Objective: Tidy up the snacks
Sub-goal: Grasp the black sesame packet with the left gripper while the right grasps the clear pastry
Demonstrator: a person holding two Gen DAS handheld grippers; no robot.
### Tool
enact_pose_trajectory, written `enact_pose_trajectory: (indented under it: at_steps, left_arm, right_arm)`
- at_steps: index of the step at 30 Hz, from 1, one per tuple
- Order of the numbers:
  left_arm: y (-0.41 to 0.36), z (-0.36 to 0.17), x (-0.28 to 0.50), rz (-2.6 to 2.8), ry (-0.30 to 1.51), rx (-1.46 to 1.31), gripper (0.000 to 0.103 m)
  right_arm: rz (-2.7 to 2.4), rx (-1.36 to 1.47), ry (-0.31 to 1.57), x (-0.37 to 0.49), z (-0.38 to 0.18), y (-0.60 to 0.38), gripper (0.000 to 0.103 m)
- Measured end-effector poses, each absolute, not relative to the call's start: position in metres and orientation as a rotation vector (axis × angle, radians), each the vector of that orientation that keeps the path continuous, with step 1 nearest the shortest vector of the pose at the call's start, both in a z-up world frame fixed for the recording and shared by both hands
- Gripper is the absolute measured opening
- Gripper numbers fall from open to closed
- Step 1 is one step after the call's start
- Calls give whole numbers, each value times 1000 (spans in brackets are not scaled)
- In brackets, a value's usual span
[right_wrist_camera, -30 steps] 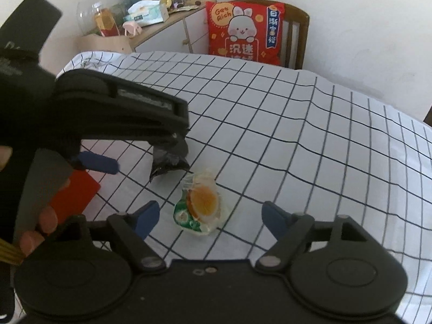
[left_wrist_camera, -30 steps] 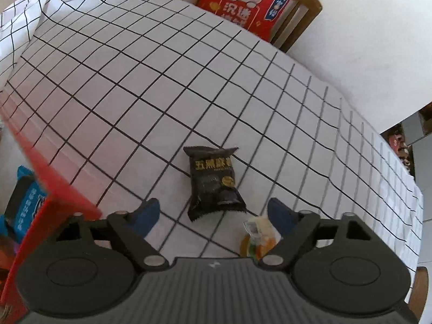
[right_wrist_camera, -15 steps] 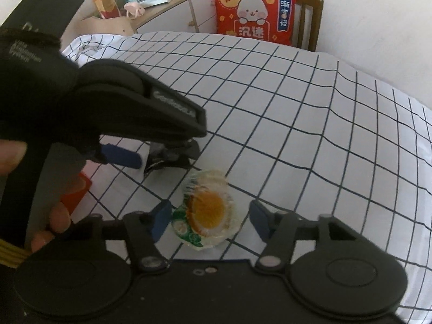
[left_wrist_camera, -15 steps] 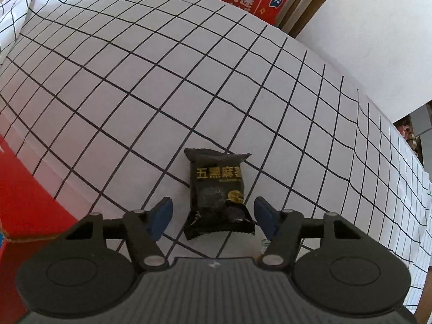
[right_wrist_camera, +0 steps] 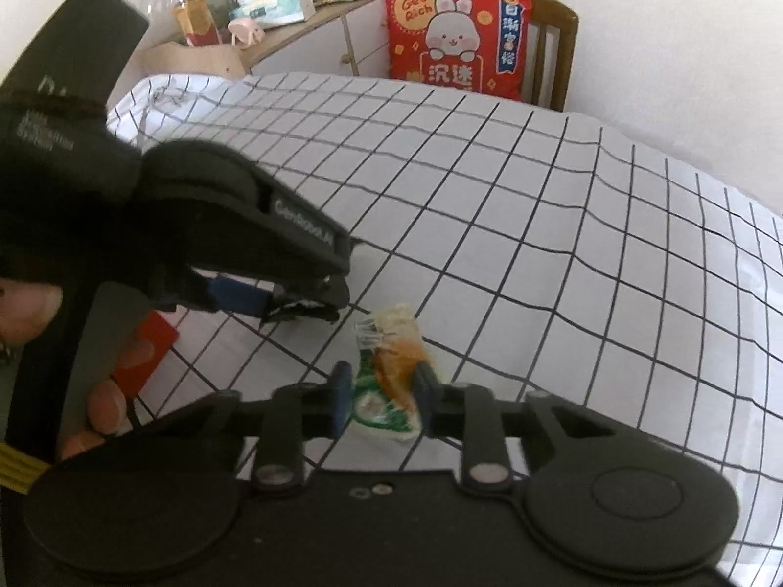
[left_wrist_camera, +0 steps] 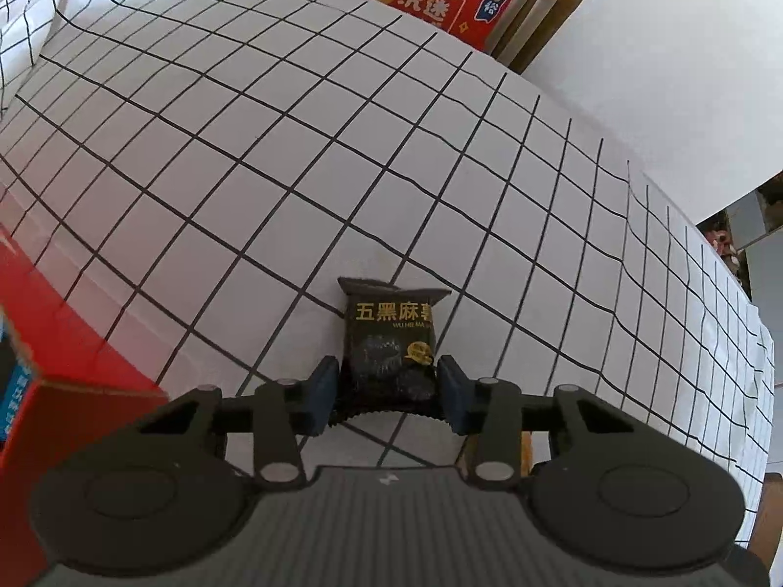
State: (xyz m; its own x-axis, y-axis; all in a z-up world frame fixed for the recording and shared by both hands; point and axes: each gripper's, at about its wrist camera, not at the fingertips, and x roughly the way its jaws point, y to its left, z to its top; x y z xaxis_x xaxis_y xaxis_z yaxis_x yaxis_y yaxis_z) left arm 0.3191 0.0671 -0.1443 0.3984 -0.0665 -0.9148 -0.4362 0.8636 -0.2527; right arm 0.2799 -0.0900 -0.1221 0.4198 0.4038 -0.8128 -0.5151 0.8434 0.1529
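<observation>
Snack packets (left_wrist_camera: 391, 342) in both grippers

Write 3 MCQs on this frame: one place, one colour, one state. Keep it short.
1. Where is the red box?
A. left of the black packet
B. on the chair
C. right of the clear packet

2. What colour is the print on the black packet?
A. gold
B. blue
C. pink

3. What is the right gripper doing?
A. hanging open over bare cloth
B. closed on the clear packet
C. holding the black packet

Key:
1 A: the red box sits at the left edge, the black packet mid-frame.
2 A: gold characters show on its face.
3 B: the right gripper has just been closing and its pads press the clear packet; the left gripper has the black one.
</observation>
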Motion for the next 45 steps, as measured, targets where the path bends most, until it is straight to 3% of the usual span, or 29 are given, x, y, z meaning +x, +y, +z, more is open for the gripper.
enact_pose_trajectory:
  at_steps: [2,9,13,16,18,21,22,23,30,33,37,45]
  left_arm:
    - [65,-140,314,242,1140,-494,42]
    - [67,-130,295,244,1118,-492,41]
    - [68,-128,291,250,1117,-499,41]
    - [69,-129,291,251,1120,-507,41]
    - [71,-129,291,249,1121,-516,41]
    - [71,-129,292,246,1121,-527,41]
    - [72,-129,292,247,1120,-532,41]
    - [72,-129,293,247,1121,-535,41]
    - [72,-132,298,246,1133,-542,41]
    - [71,-134,300,244,1139,-542,41]
    - [71,-136,300,243,1142,-547,41]
    - [67,-127,291,242,1125,-549,40]
  right_arm:
    - [583,-120,980,279,-118,-92,6]
    - [592,-114,977,272,-115,-100,4]
    - [598,-99,975,269,-115,-105,19]
    - [598,-85,979,269,-116,-110,22]
    - [597,-82,982,270,-118,-112,30]
    - [594,-92,982,271,-121,-113,56]
    - [596,-95,980,273,-122,-112,70]
    - [598,-97,975,273,-122,-111,74]
    - [608,-173,986,287,-136,-88,73]
    - [603,-215,1005,290,-146,-80,65]
    - [585,-227,1006,292,-151,-80,46]
    - [566,-218,1015,285,-142,-89,44]
